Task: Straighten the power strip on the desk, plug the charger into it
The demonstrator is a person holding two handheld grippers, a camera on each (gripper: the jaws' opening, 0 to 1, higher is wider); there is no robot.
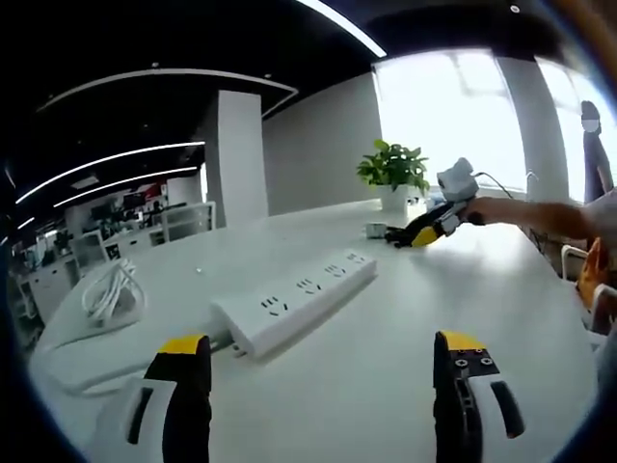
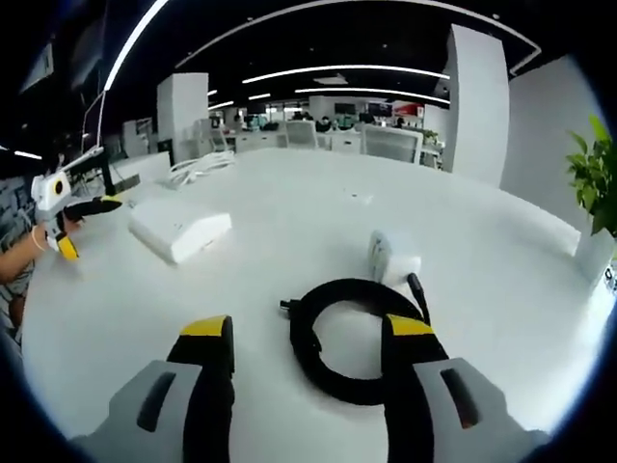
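A large white table (image 1: 405,338) with a rounded edge carries everything. In the left gripper view, a white power strip (image 1: 294,301) lies at the centre of the frame, running diagonally toward the upper right. Its coiled white cord (image 1: 113,289) rests at the left edge. A potted plant (image 1: 394,177) stands on the far side, upper centre. In the right gripper view, a white charger (image 2: 391,255) sits right of centre, with its black cable (image 2: 339,338) coiled just below it.

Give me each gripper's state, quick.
Left gripper: open, empty, facing the white plastic power strip.
Right gripper: open, empty, over the coiled black cable.
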